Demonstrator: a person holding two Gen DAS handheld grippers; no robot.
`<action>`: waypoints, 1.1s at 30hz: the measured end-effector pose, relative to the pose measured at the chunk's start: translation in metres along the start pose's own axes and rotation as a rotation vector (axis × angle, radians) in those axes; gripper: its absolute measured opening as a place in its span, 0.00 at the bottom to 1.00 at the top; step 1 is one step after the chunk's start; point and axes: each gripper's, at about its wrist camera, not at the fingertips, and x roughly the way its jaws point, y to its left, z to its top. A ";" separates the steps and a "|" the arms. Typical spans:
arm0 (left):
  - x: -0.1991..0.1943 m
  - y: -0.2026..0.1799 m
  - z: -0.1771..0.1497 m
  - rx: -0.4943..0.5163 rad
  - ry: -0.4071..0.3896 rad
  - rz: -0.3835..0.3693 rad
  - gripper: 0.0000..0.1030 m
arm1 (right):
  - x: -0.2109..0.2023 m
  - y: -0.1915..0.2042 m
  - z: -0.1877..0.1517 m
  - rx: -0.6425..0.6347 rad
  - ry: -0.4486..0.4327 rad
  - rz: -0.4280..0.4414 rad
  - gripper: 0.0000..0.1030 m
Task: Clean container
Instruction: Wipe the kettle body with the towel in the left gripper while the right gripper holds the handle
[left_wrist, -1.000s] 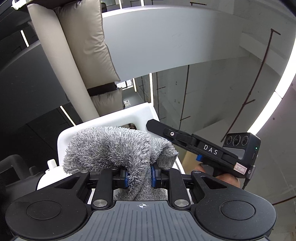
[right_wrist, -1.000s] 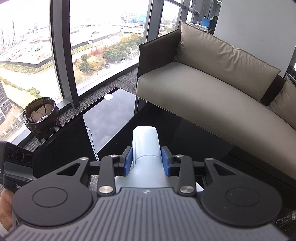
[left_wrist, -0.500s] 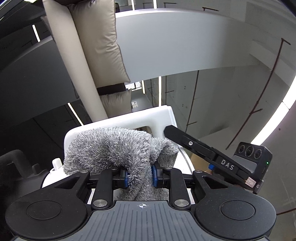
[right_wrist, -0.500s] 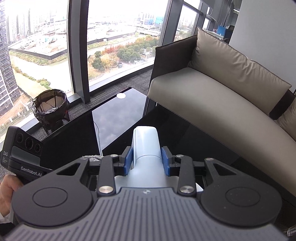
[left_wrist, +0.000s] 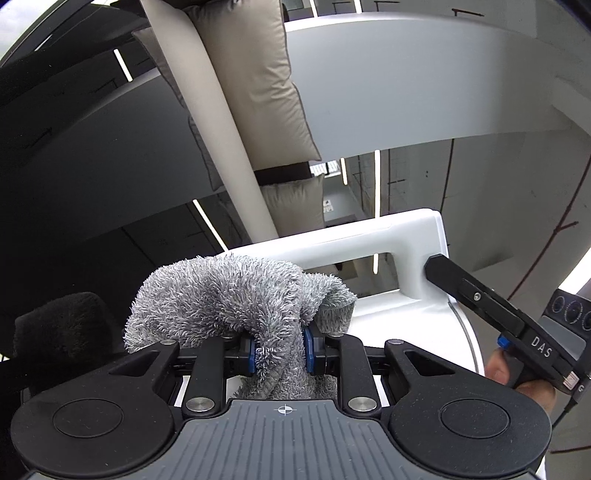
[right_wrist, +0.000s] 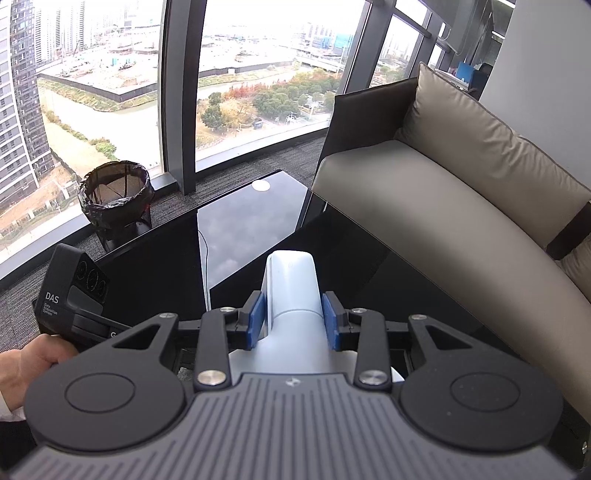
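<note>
Left gripper (left_wrist: 279, 350) pinches a shaggy grey cloth (left_wrist: 229, 295) against the smooth white container (left_wrist: 413, 236); right gripper (right_wrist: 293, 318) clamps its white handle (right_wrist: 291, 288) above the glossy black table (right_wrist: 236, 229), beige sofa (right_wrist: 461, 206) alongside

Grey shaggy cloth (left_wrist: 229, 291), white container (left_wrist: 413, 236), beige sofa (right_wrist: 461, 192)

Beige sofa (right_wrist: 461, 221) with cushions along right, glossy black table (right_wrist: 240, 229) in front. Floor-to-ceiling windows (right_wrist: 110, 74) behind, daylight, city view. Bin with black liner (right_wrist: 114, 195) on grey carpet (right_wrist: 236, 173) near glass.
</note>
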 end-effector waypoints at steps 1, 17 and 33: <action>0.001 0.001 0.000 -0.002 0.001 0.005 0.20 | 0.000 0.000 0.001 0.001 0.001 -0.003 0.35; -0.002 -0.013 0.000 0.062 -0.041 0.012 0.18 | 0.008 0.015 0.012 -0.021 0.025 -0.073 0.36; -0.014 -0.049 0.003 0.160 -0.166 -0.101 0.18 | 0.005 0.022 0.012 -0.069 -0.016 0.019 0.35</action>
